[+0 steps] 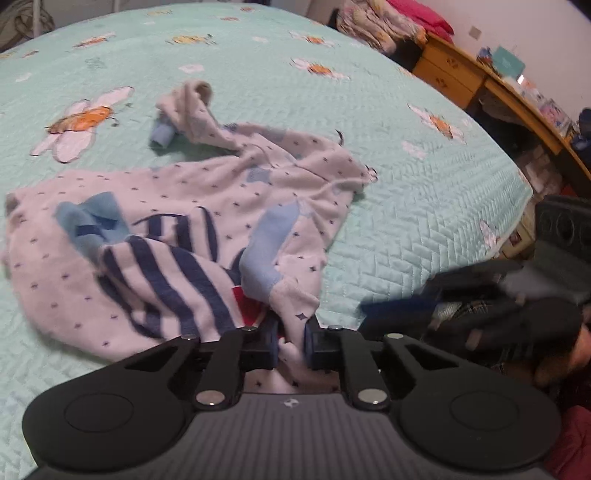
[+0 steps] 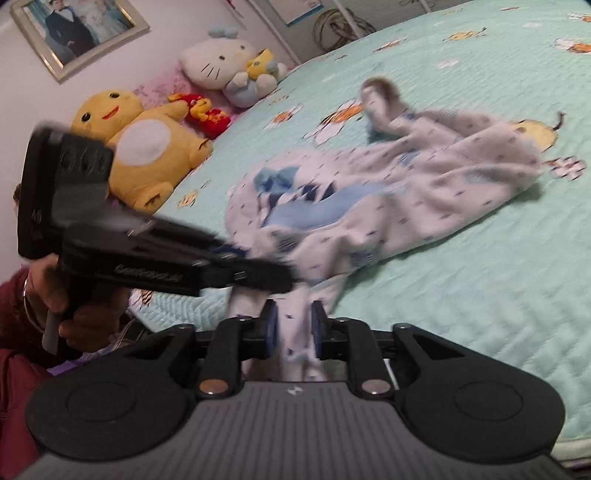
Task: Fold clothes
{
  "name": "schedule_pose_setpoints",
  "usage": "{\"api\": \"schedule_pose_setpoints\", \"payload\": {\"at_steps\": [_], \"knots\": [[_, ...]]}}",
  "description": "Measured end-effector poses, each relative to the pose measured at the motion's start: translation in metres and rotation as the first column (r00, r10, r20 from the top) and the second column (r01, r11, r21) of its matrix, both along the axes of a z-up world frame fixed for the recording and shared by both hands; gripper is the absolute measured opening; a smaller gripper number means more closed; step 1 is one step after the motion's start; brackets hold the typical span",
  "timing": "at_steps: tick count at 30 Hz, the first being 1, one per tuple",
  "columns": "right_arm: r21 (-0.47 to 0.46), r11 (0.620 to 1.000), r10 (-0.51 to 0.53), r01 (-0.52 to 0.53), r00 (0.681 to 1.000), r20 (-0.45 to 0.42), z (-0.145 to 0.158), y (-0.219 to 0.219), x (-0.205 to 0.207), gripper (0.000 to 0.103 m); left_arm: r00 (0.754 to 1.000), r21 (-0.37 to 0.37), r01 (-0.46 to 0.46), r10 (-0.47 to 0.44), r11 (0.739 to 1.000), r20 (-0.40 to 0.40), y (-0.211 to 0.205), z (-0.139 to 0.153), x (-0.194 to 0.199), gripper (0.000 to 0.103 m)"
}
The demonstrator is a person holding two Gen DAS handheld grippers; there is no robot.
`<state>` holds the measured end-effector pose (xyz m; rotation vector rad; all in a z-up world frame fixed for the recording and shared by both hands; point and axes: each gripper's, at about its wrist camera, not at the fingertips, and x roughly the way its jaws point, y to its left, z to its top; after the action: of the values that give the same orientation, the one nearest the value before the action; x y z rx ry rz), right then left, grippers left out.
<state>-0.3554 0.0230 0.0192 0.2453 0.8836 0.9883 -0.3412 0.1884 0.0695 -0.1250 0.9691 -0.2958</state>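
A white fleece garment (image 1: 184, 206) with small navy stars, light blue patches and a navy-striped part lies crumpled on the bed. In the right wrist view the garment (image 2: 424, 184) is blurred. My left gripper (image 1: 293, 343) is shut on a fold at its near edge, with cloth bunched tight between the pads. From the right wrist view the left gripper (image 2: 266, 273) reaches in from the left, held by a hand (image 2: 85, 314). My right gripper (image 2: 294, 328) has a strip of the same cloth between its pads, which stand a little wider and do not pinch it. The right gripper (image 1: 388, 306) is a blur at the bed's edge.
A mint quilt (image 1: 406, 221) with bees and flowers covers the bed. Plush toys, a yellow one (image 2: 147, 155) and a white cat (image 2: 218, 62), sit along the far side. A wooden desk (image 1: 461, 77) and piled bedding (image 1: 376, 22) stand beyond the bed.
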Motion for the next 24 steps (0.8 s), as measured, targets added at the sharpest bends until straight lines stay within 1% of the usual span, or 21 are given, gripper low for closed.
{"api": "schedule_pose_setpoints", "payload": {"at_steps": [2,4,5,7,8,11,13,17,18,19,20,21,24], "knots": [[-0.043,0.997,-0.063,0.066,0.996,0.070,0.009,-0.012,0.009,0.031,1.000,0.015,-0.017,0.017,1.000,0.024,0.005,0.005,-0.007,0.012],[-0.085,0.989,-0.108,0.122,0.982,0.153,0.017,-0.020,0.017,0.032,0.998,0.042,-0.025,0.023,0.999,0.050,0.008,0.010,-0.016,0.012],[-0.113,0.986,-0.099,0.125,0.972,0.214,0.020,-0.019,0.021,0.033,0.998,0.050,-0.025,0.022,0.998,0.058,0.009,0.012,-0.019,0.012],[-0.167,0.976,-0.076,0.138,0.940,0.332,0.024,-0.016,0.029,0.036,0.997,0.061,-0.025,0.020,0.998,0.071,0.011,0.015,-0.025,0.012],[-0.194,0.972,-0.053,0.134,0.925,0.376,0.025,-0.012,0.033,0.037,0.997,0.068,-0.028,0.023,0.997,0.076,0.013,0.017,-0.028,0.012],[-0.276,0.959,0.060,0.069,0.900,0.431,0.019,0.007,0.049,0.037,0.995,0.089,-0.040,0.032,0.995,0.090,0.016,0.022,-0.035,0.012],[-0.332,0.943,0.134,0.025,0.883,0.449,0.015,0.021,0.055,0.037,0.995,0.103,-0.055,0.045,0.993,0.093,0.022,0.024,-0.040,0.012],[-0.389,0.919,0.248,-0.061,0.856,0.453,0.012,0.040,0.063,0.038,0.991,0.108,-0.103,0.093,0.989,0.092,0.037,0.025,-0.048,0.012],[-0.395,0.915,0.271,-0.084,0.853,0.446,0.012,0.045,0.065,0.041,0.990,0.109,-0.121,0.111,0.987,0.088,0.042,0.023,-0.049,0.011],[-0.387,0.915,0.286,-0.113,0.858,0.426,0.012,0.048,0.067,0.043,0.988,0.114,-0.141,0.132,0.983,0.084,0.047,0.021,-0.050,0.008],[-0.379,0.914,0.302,-0.143,0.863,0.405,0.012,0.051,0.068,0.050,0.985,0.115,-0.159,0.150,0.981,0.080,0.052,0.020,-0.052,0.008],[-0.374,0.911,0.321,-0.173,0.866,0.382,0.011,0.054,0.068,0.052,0.983,0.117,-0.177,0.169,0.977,0.076,0.057,0.018,-0.053,0.005],[-0.407,0.890,0.362,-0.204,0.860,0.360,0.003,0.063,0.066,0.052,0.978,0.108,-0.207,0.201,0.972,0.061,0.068,0.013,-0.053,0.003]]}}
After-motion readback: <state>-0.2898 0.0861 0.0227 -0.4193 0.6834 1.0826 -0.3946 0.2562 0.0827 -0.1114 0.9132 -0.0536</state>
